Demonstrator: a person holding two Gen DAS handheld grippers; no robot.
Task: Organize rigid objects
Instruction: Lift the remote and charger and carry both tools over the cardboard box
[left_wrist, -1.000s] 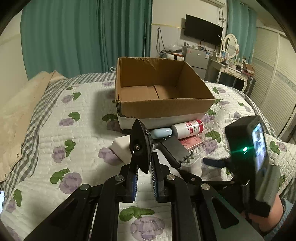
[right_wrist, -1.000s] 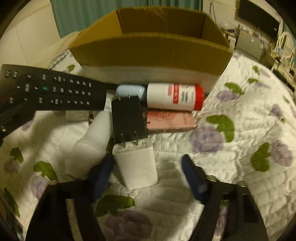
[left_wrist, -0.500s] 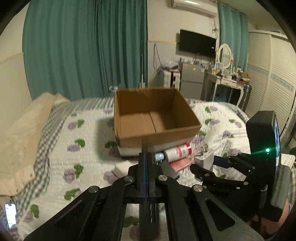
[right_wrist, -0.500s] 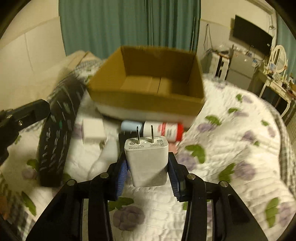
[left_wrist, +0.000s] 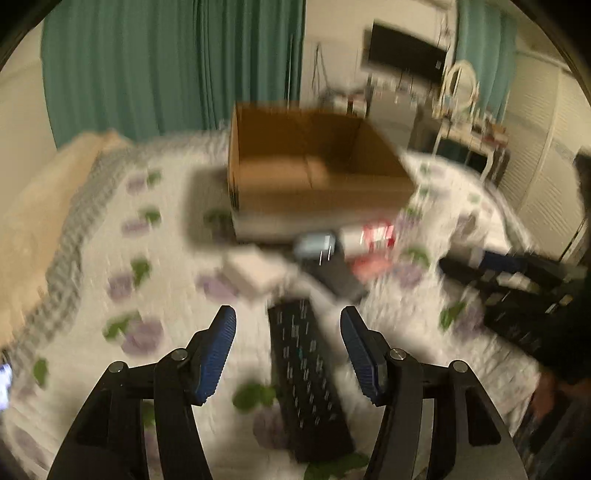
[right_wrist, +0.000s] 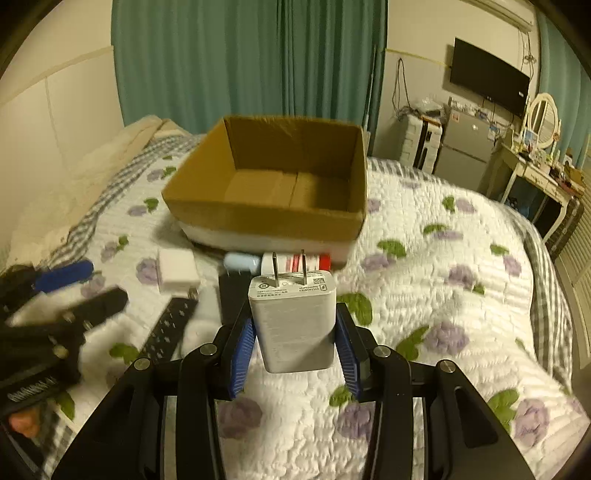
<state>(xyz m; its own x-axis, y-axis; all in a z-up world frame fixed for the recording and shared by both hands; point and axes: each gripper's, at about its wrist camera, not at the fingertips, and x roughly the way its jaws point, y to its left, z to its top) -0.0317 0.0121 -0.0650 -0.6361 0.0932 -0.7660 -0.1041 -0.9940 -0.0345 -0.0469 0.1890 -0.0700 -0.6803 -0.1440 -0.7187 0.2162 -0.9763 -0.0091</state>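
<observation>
the right gripper (right_wrist: 295, 345) clamps a white wall charger (right_wrist: 293, 321) between its 2 blue-padded fingers (right_wrist: 242, 356), the charger upright with its 2 metal prongs pointing away from the camera. straight ahead of it, beyond the prongs, sits an open cardboard box (right_wrist: 273, 181) on a quilted bedspread (right_wrist: 443, 314) printed with purple flowers and green leaves; the box shows only its bare floor. just in front of the box's near wall lie a pale blue case (right_wrist: 240, 262) and a white spray can with a red label (right_wrist: 295, 260), side by side, partly hidden behind the charger. to the left of the right gripper are a black adapter (right_wrist: 232, 291), a white square plug (right_wrist: 176, 269) and the end of a black remote control (right_wrist: 168, 325). the left gripper (left_wrist: 288, 332) hangs with its fingers spread wide and nothing between the pads; in its blurred view the remote control (left_wrist: 306, 380) lies on the bedspread (left_wrist: 110, 258) directly below the gap, running lengthwise away from the camera. ahead of the left gripper, the box (left_wrist: 314, 173) stands beyond the blurred cluster of small items. off to the left gripper's right, the right gripper (left_wrist: 517, 280) shows as a dark blur.
</observation>
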